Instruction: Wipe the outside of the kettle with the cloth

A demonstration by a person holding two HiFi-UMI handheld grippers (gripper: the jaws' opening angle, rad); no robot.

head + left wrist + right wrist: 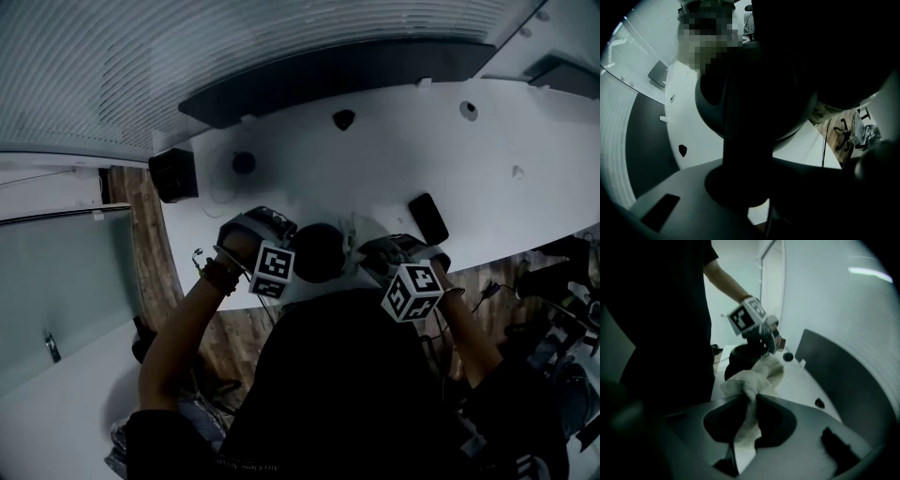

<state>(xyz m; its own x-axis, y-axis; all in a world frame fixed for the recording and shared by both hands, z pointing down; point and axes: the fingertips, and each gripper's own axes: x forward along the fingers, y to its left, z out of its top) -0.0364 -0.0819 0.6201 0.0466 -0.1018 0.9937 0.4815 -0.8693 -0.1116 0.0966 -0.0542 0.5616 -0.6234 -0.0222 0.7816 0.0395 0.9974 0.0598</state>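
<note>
Kettle (319, 251) stood dark at the head view's centre, on the table's (375, 159) near edge. Your left gripper (765, 344) clenched its handle (743, 140); your right gripper (749, 398) pinched the cloth (757, 376).

All views are dim, cast cold blue-green; the white counter (375, 159) is brightest; the kettle (792, 93) reads as black silhouette; a strip light (865, 272) smears softly overhead; fisheye bending and vignetting mark every edge.

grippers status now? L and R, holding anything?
Left gripper: closed on the kettle, gripping it from above.
Right gripper: closed on the cloth.
</note>
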